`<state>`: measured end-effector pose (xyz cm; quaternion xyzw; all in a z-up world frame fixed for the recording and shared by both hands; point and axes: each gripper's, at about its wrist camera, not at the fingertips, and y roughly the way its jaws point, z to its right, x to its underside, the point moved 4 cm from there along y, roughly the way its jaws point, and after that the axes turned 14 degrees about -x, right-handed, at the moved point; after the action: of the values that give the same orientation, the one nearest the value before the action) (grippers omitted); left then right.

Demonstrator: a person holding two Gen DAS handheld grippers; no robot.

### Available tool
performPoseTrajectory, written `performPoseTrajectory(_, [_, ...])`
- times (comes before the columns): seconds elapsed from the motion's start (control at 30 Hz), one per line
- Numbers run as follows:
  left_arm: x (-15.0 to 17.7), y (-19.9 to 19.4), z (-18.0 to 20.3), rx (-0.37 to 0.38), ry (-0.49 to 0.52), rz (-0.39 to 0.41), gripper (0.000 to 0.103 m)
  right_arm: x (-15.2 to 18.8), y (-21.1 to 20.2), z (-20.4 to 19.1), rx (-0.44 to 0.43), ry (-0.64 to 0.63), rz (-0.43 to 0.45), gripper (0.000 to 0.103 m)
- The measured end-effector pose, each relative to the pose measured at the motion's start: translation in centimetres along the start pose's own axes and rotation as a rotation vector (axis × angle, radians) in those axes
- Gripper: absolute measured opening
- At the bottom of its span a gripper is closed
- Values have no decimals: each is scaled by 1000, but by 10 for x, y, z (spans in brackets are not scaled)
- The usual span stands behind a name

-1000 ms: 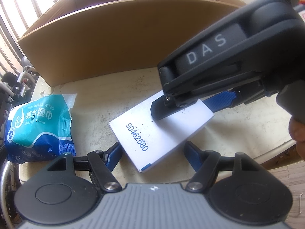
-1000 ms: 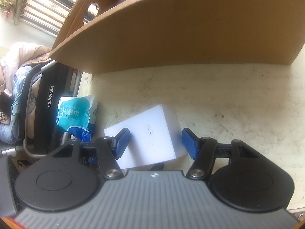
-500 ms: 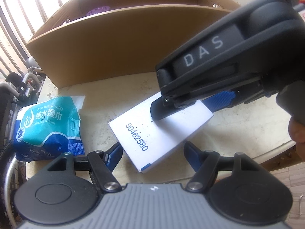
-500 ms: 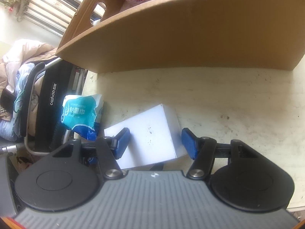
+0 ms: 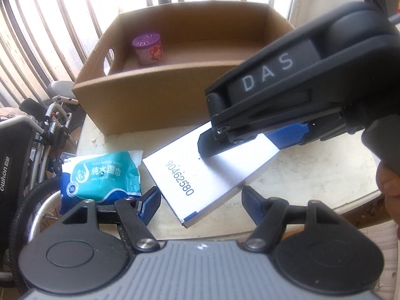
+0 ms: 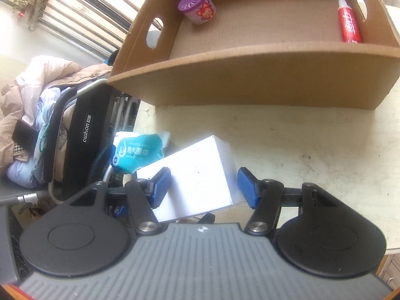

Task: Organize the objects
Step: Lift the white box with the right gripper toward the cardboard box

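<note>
- White box (image 5: pixel 200 175) printed "90462580" lies diagonally, near end tilted off the table (image 6: pixel 312 145).
- Right gripper (image 6: pixel 202 187) clamps it; left gripper (image 5: pixel 200 201) gapes apart.
- Wipes pack (image 5: pixel 100 177) reads "PURE WATER WIPES".

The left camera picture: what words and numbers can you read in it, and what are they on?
"90462580": flat white cardboard box.
"DAS": black body of the right gripper.
"PURE WATER WIPES", small, above Chinese characters I cannot read surely: teal plastic wipes pack.
"ouhon", cut off at the edge: black wheelchair backrest.
Purple-lidded round tub: cartoon only, no readable words.

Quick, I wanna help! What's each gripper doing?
Left gripper: astride flat white cardboard box; grip cannot be told.
Right gripper: closed, holding that box.
</note>
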<state>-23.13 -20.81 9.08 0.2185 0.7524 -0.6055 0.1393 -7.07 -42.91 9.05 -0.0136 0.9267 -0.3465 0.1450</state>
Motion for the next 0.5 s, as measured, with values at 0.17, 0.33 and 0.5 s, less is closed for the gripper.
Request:
performPoseTrajectory(0.17, [-35, -23, -31, -11, -7, 52, 73, -17, -34, -40, -18, 0, 49, 59])
performPoseTrajectory(0.33, [-72, -47, -55, -23, -2, 103, 73, -35, -69, -78, -36, -13, 114, 59])
performPoseTrajectory(0.5, [-111, -60, -70, -38, 8, 147, 73, -61, -90, -99, -69, -11, 159, 59])
